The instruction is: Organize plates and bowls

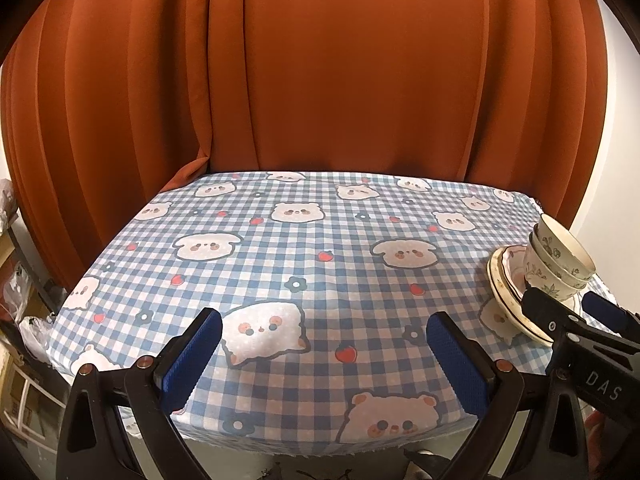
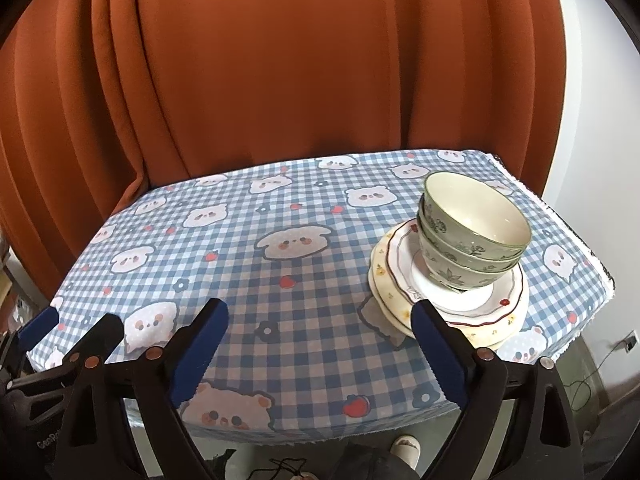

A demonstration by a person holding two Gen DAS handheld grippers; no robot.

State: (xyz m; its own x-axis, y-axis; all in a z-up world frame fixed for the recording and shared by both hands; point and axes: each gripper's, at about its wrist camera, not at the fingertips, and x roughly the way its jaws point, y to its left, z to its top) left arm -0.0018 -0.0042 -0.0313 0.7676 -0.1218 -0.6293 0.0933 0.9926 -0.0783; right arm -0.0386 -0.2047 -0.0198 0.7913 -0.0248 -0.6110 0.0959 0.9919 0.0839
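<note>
Right wrist view: three nested bowls (image 2: 472,236) stand on a stack of plates (image 2: 404,288) at right of centre, on the checked tablecloth (image 2: 280,280). The right gripper (image 2: 320,344), jaws spread wide and holding nothing, hovers at lower centre, its right finger just before the plates' near rim. Left wrist view: the left gripper (image 1: 324,356), likewise open and empty, hangs at lower centre over bare cloth, well apart from the stack at the right edge. The pile looks assembled; the step is judged to be either final check or first approach. Any next grasp calls for pinching a rim squarely.
</note>
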